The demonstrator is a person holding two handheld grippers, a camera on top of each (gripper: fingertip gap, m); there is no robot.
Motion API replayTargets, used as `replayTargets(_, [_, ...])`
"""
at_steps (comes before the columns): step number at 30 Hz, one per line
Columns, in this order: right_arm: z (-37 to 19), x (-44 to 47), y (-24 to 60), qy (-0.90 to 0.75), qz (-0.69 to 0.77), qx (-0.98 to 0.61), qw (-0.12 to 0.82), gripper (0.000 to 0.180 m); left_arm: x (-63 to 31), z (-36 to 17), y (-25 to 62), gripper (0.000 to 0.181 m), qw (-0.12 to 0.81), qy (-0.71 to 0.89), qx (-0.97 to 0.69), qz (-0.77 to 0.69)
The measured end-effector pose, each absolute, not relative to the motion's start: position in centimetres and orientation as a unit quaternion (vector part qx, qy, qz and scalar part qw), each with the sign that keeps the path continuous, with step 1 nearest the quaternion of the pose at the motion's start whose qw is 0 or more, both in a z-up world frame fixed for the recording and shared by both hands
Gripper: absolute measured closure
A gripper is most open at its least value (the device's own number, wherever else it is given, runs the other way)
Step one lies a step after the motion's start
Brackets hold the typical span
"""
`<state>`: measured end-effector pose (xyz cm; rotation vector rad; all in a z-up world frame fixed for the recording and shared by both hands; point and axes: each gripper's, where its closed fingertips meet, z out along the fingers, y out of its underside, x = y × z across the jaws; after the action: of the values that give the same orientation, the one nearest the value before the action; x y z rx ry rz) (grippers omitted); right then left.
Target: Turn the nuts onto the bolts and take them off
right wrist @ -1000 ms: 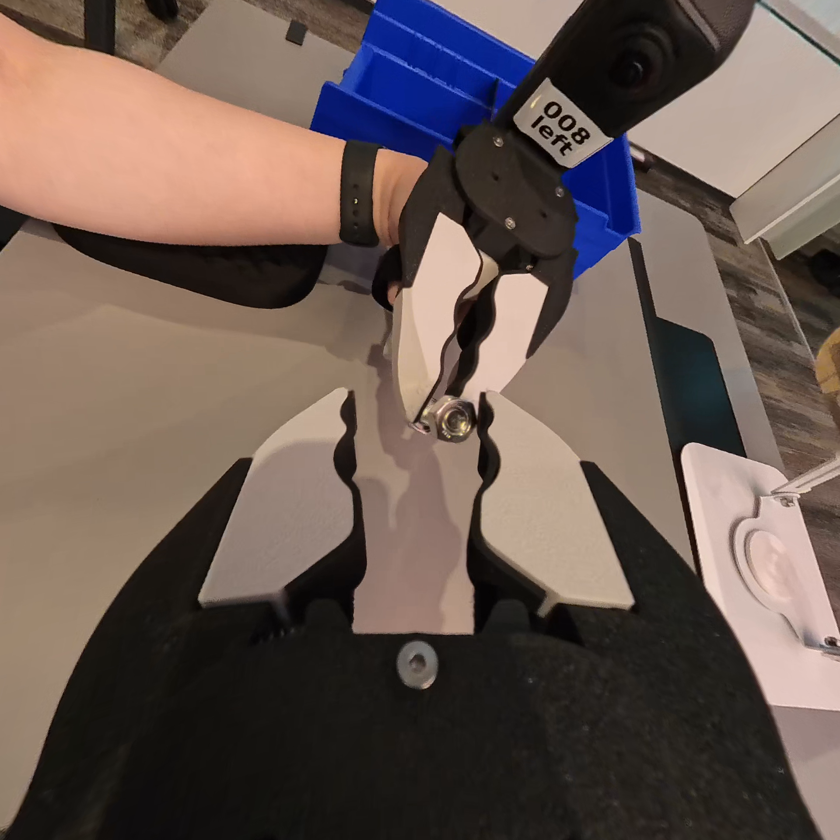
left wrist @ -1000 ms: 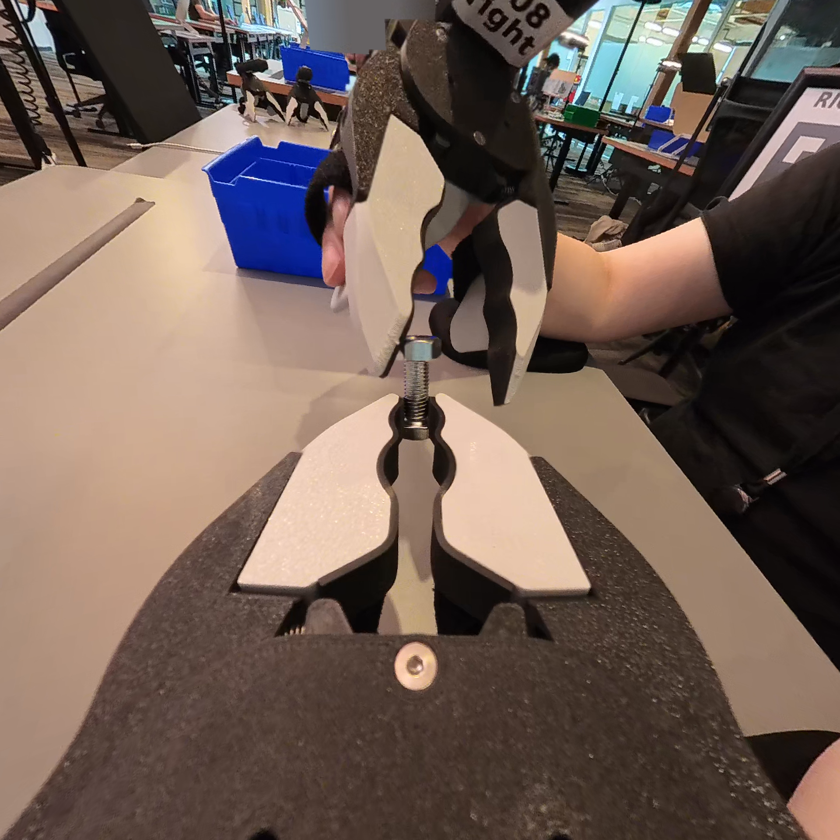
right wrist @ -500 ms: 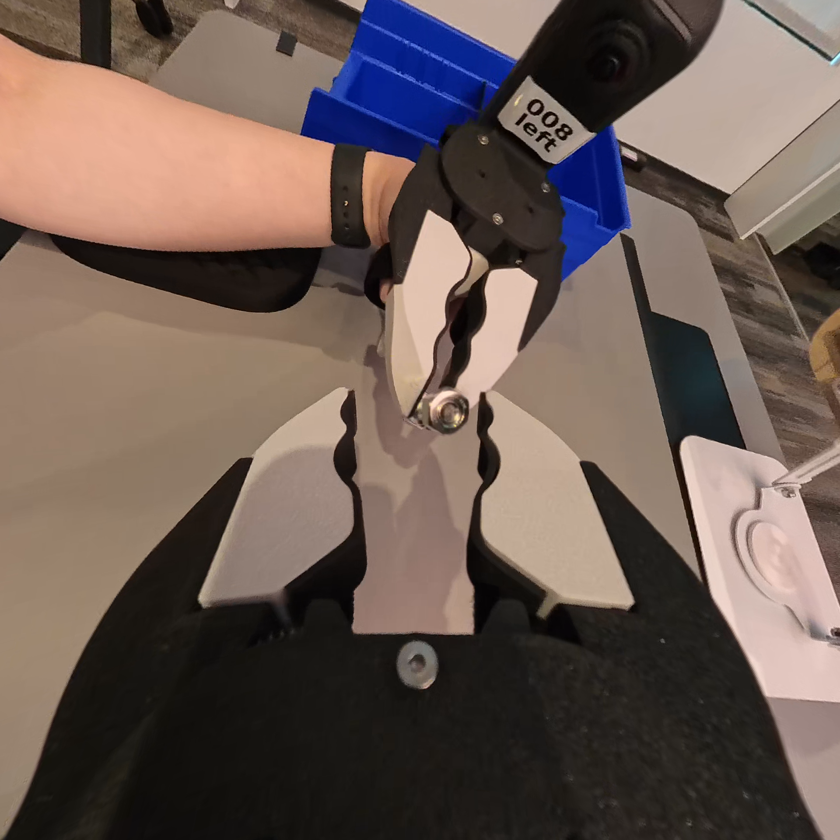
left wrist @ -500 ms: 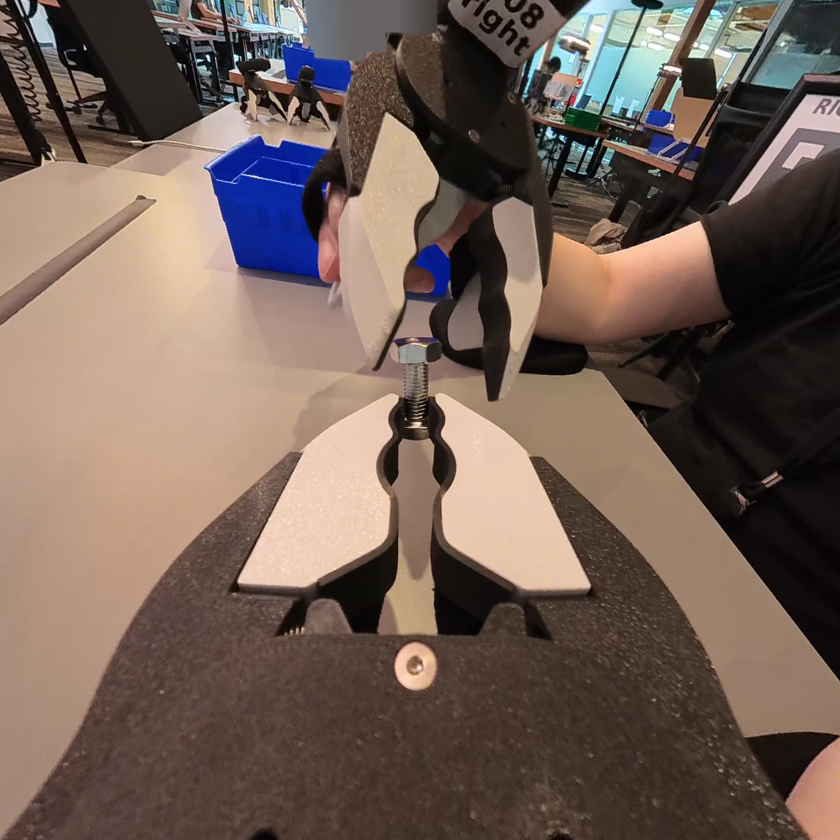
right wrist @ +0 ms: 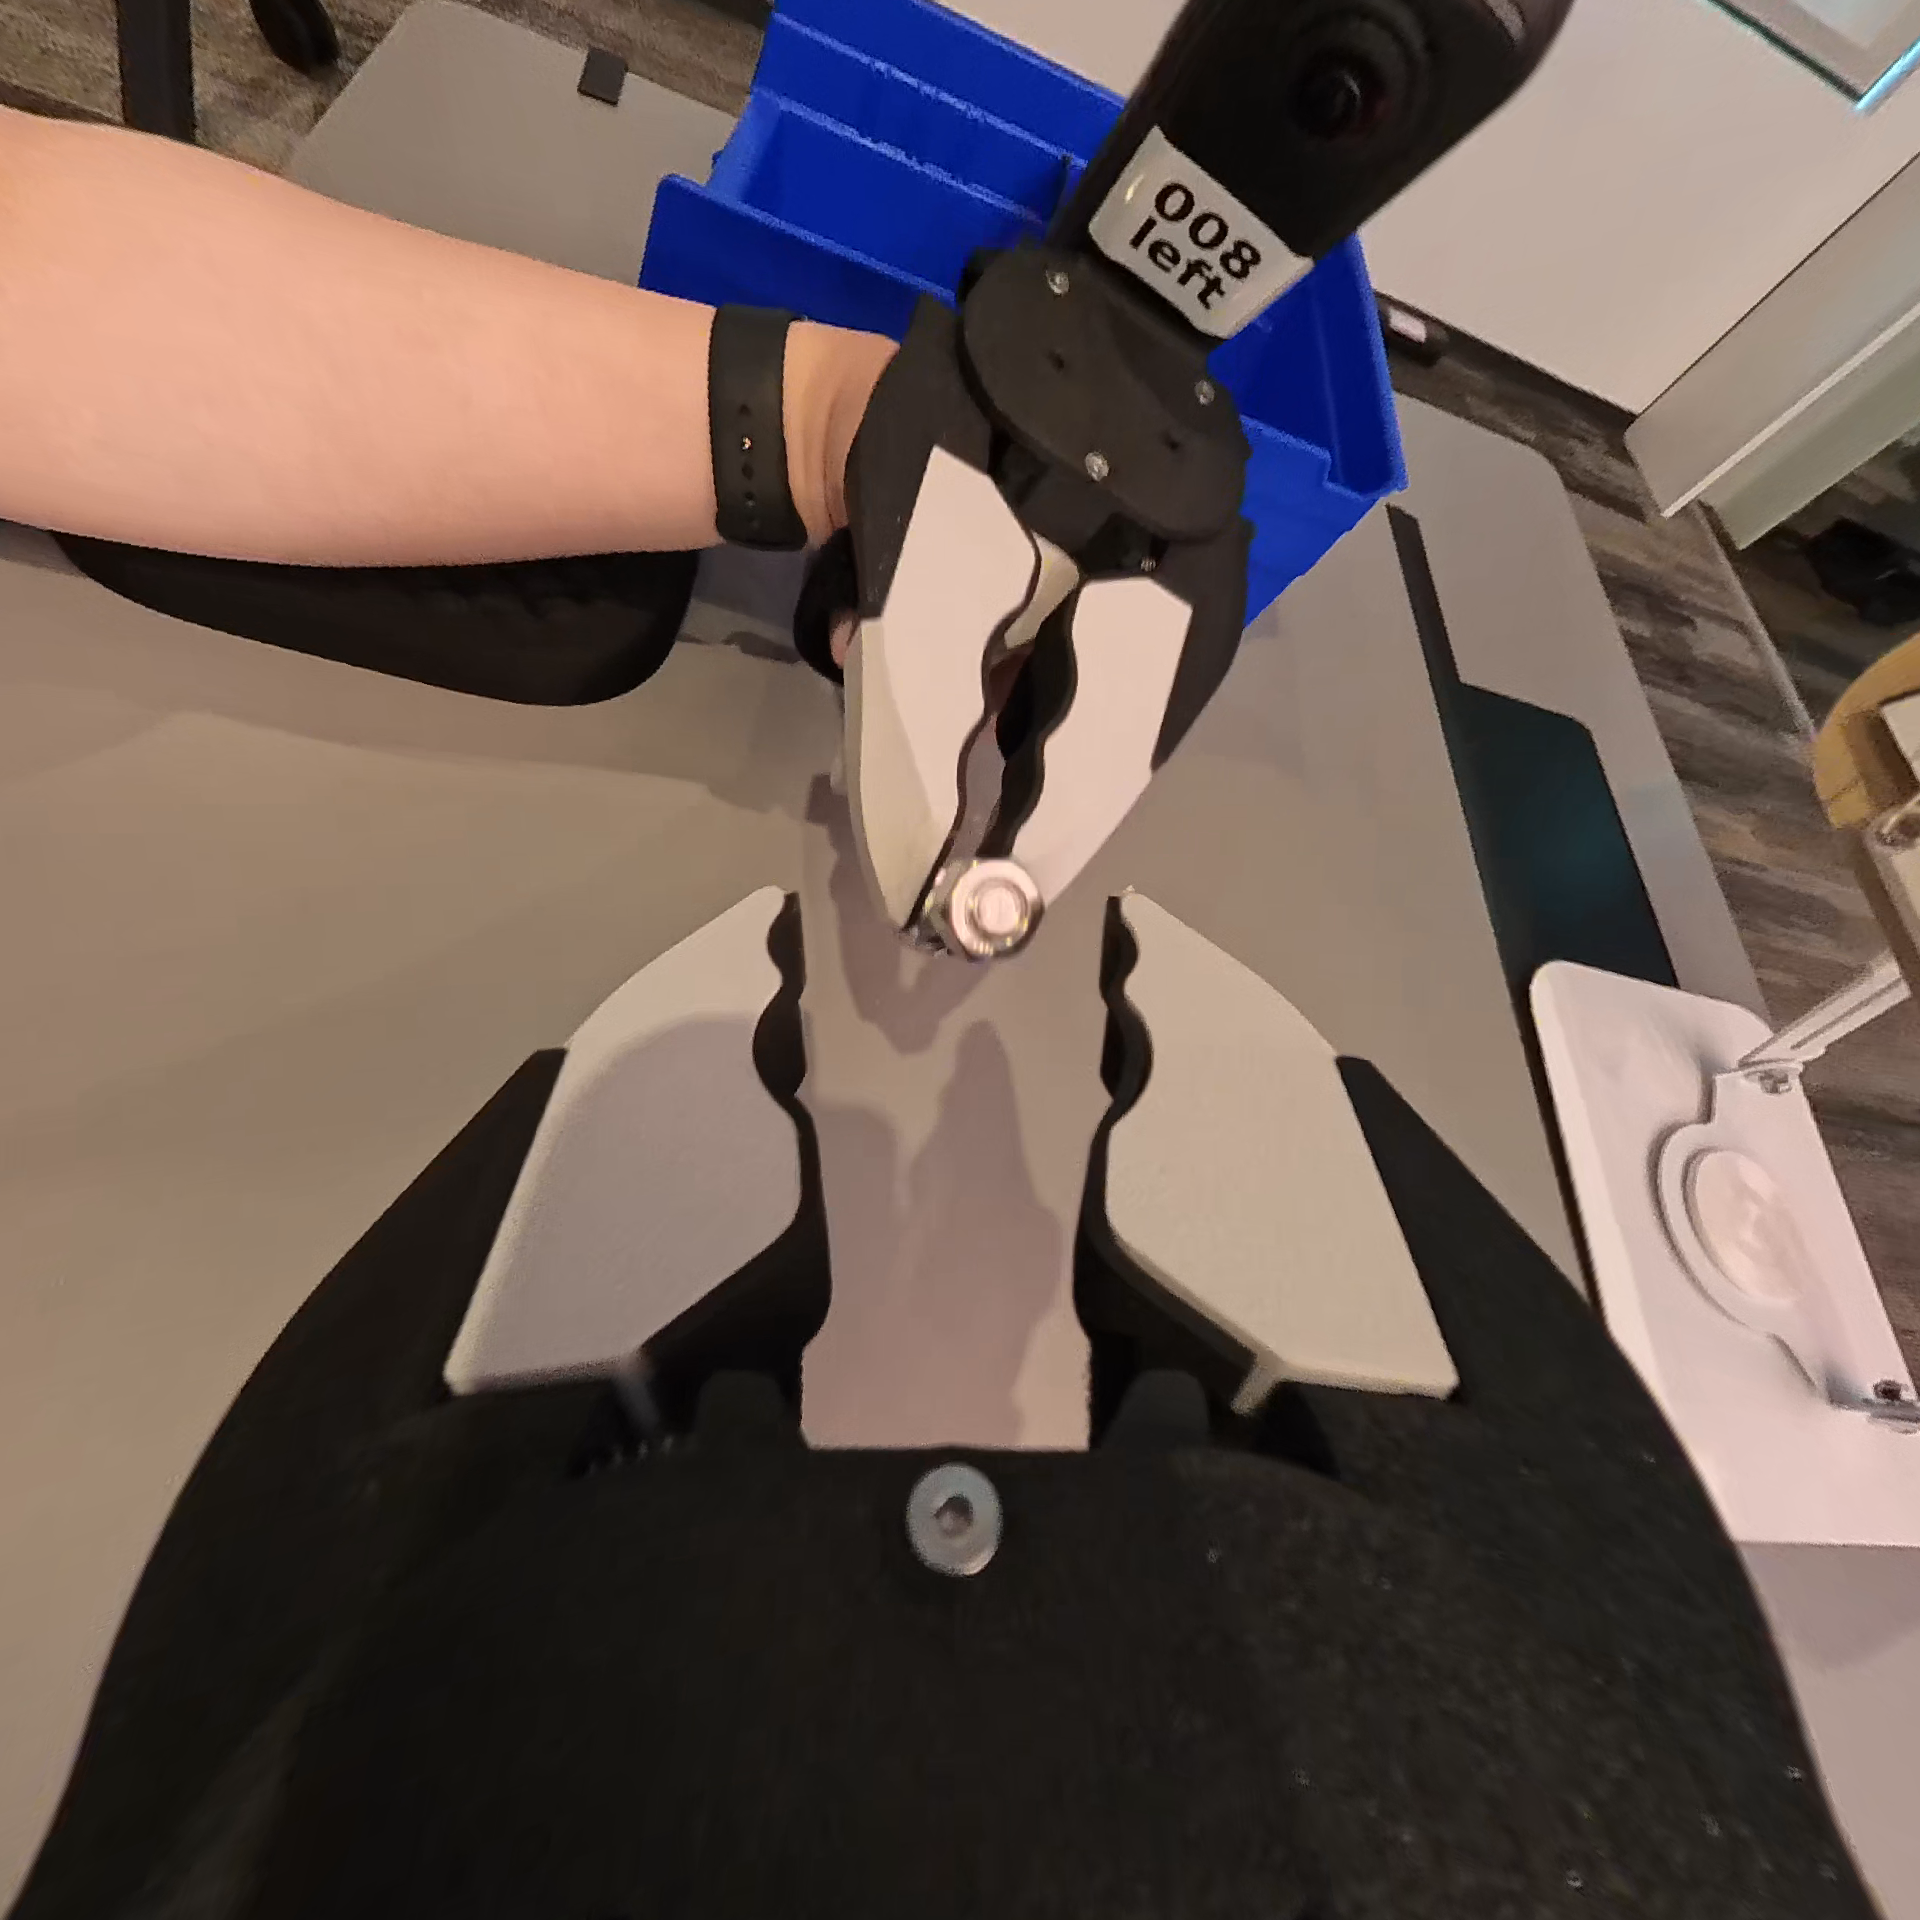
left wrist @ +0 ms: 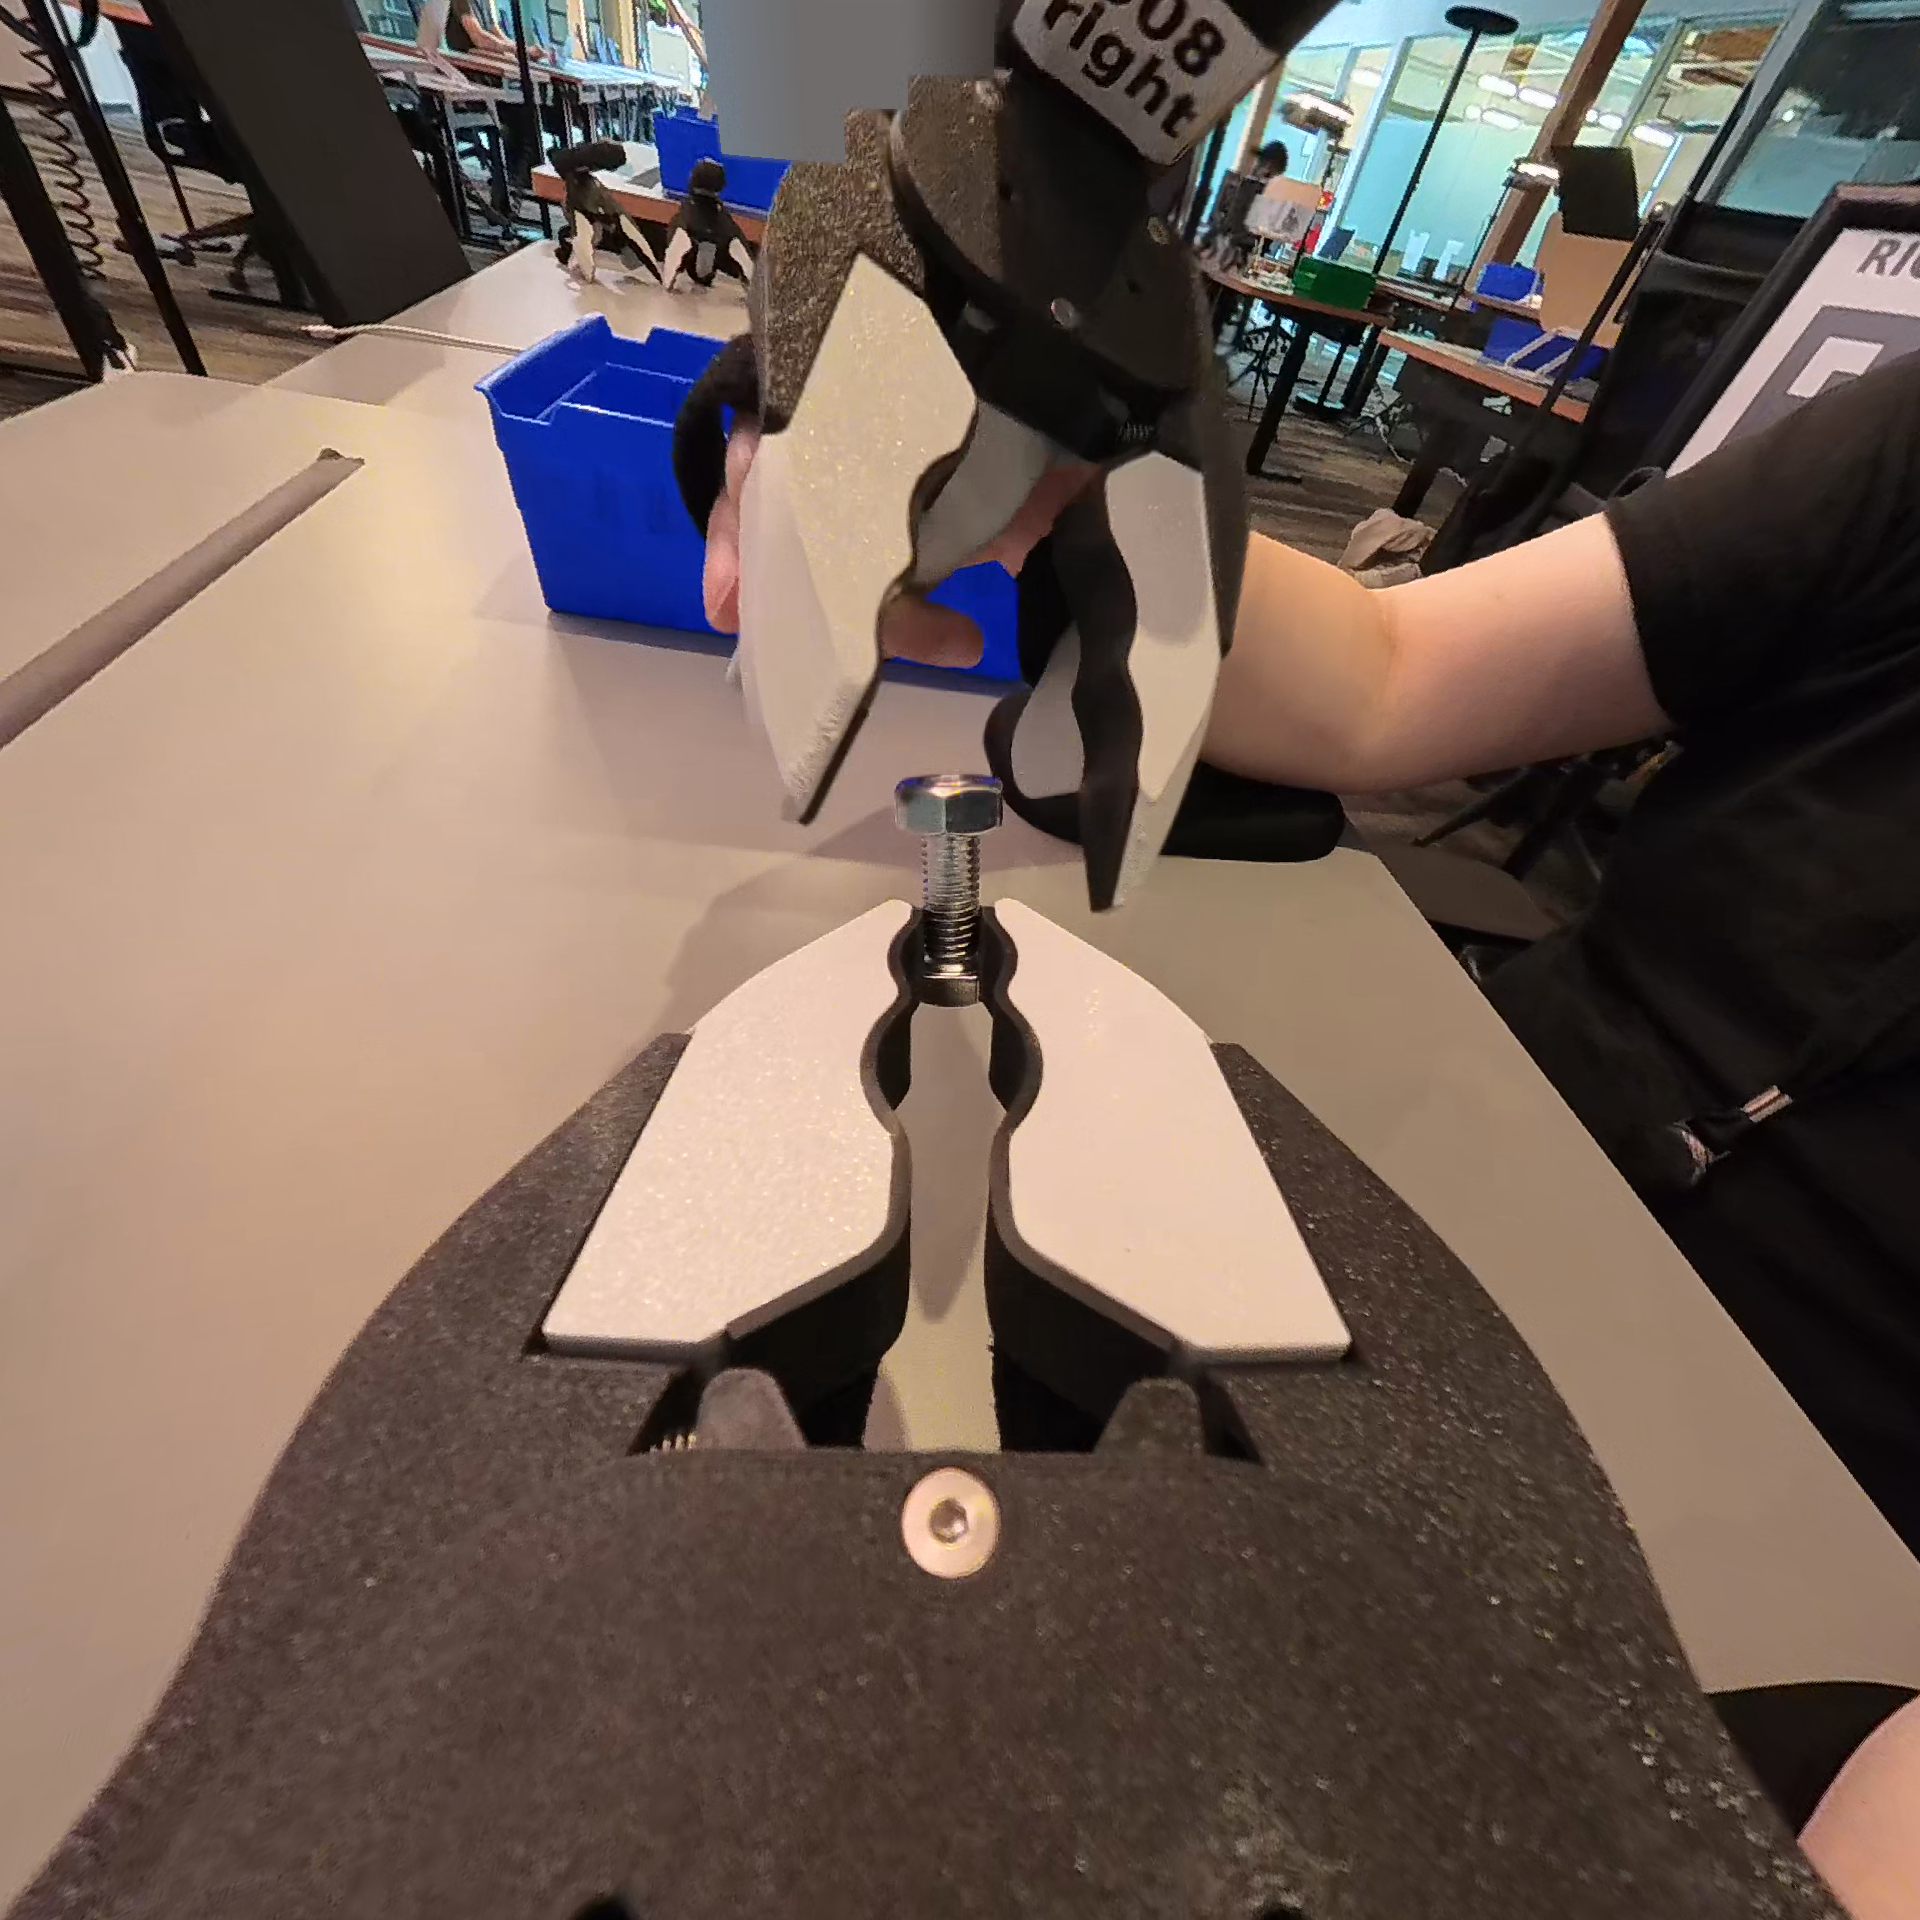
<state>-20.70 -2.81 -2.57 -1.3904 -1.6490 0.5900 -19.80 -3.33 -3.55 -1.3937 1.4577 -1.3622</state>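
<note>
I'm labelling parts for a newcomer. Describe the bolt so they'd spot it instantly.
Start at the grey table, then the left hand-held gripper above it. Pinched upright at its fingertips is the bolt: the only shiny silver threaded piece, hex head on top.

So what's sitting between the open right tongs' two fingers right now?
In the right wrist view, only bare grey table shows between them. The bolt, shut in the left tongs, sits just beyond the right tongs fingertips.

Each hand-held gripper (left wrist: 948, 935) had a speckled black body, pale wavy-edged fingers (left wrist: 727, 1164) and one silver screw; the person wore a black short-sleeved shirt (left wrist: 1787, 644) and black wristband (right wrist: 753, 426).
</note>
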Motion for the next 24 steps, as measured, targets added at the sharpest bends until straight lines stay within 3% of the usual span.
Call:
replayTargets(7, [-3.4,-20.5,-3.4,-0.683,0.221,-0.560,0.413,0.126,-20.2,-3.2,-3.0,0.172,0.361,0.556,-0.538,-0.521])
replayTargets(10, [-3.3,-19.6,-3.7,-0.682,0.240,-0.566,0.395,0.139,-20.4,-2.7,-2.8,0.172,0.368,0.545,-0.535,-0.530])
replayTargets(16, [-1.8,-20.9,-3.1,-0.661,0.245,-0.551,0.447,0.128,-19.9,-3.1,-3.2,0.171,0.355,0.556,-0.535,-0.528])
replayTargets(24, [-2.4,-20.6,-3.5,-0.670,0.241,-0.559,0.425,0.128,-20.3,-2.7,-2.9,0.172,0.369,0.550,-0.534,-0.526])
